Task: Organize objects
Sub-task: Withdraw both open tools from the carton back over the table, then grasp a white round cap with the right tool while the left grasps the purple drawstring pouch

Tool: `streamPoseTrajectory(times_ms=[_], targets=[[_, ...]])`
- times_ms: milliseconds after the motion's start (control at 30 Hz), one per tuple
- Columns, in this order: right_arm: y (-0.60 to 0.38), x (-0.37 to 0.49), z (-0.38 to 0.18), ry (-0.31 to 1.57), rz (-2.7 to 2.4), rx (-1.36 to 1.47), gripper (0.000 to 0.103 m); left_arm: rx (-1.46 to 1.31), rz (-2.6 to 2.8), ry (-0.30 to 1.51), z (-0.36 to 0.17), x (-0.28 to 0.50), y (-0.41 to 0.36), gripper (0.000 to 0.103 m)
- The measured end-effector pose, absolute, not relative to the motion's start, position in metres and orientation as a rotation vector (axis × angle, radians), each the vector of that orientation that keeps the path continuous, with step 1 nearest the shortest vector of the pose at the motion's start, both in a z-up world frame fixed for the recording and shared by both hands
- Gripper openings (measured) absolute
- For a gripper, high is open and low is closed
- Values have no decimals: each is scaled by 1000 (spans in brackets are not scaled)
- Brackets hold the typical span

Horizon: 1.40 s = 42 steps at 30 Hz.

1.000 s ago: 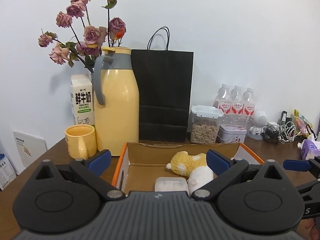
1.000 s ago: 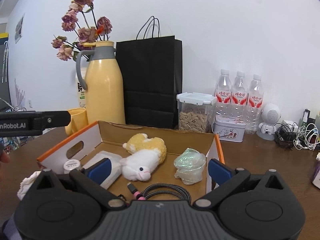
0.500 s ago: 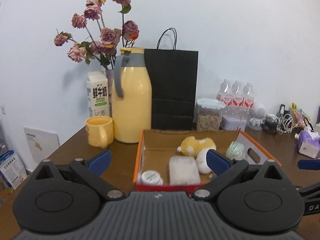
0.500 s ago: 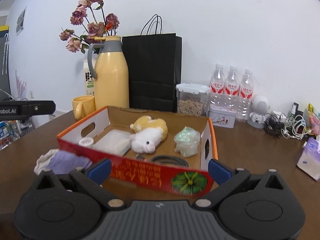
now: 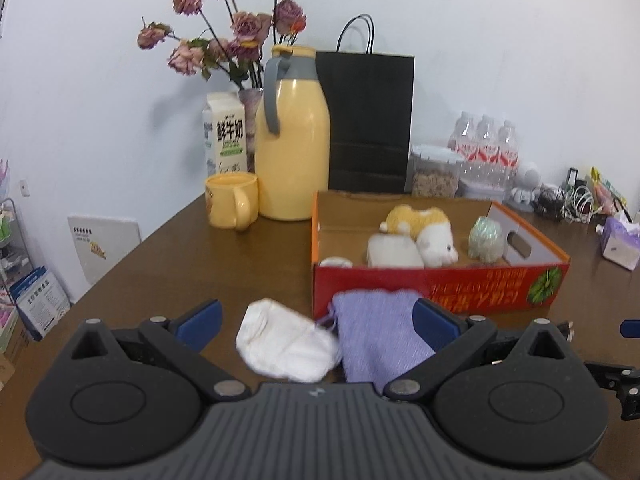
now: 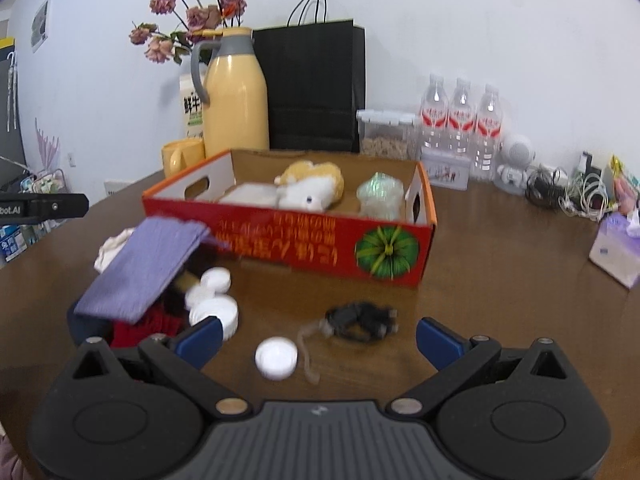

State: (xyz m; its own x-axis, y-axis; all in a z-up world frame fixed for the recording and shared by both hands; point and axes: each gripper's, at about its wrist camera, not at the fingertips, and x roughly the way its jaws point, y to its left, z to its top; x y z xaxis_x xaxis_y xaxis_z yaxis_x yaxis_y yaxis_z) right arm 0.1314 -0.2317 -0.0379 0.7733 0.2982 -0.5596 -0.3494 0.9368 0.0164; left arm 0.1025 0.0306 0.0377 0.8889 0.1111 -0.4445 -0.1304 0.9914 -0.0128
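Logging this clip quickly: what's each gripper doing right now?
Left gripper: open, holding nothing.
Right gripper: open, holding nothing.

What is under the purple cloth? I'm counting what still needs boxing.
In the right wrist view the purple cloth lies tilted over a pile: white caps, something red and dark items poke out. Whatever lies deeper beneath is covered.

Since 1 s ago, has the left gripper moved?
Yes. The left gripper has pulled back from the red box: its view formerly looked inside, now the front wall shows, beyond the purple cloth.
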Motion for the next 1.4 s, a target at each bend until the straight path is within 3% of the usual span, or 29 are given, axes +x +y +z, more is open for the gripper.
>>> streamPoseTrajectory(times_ms=[333, 433, 700, 1067, 1400], targets=[[-231, 110, -66, 679, 383, -70, 102, -60, 130, 523, 19, 82, 36, 103], [-226, 100, -70, 687, 403, -80, 92, -72, 133, 532, 17, 78, 38, 103], [-213, 76, -75, 654, 452, -135, 52, -84, 134, 541, 16, 75, 40, 103], [-203, 64, -71, 567, 476, -246, 29, -84, 126, 544, 16, 73, 39, 103], [-204, 60, -68, 527, 492, -257, 27, -86, 129, 554, 14, 72, 39, 103]])
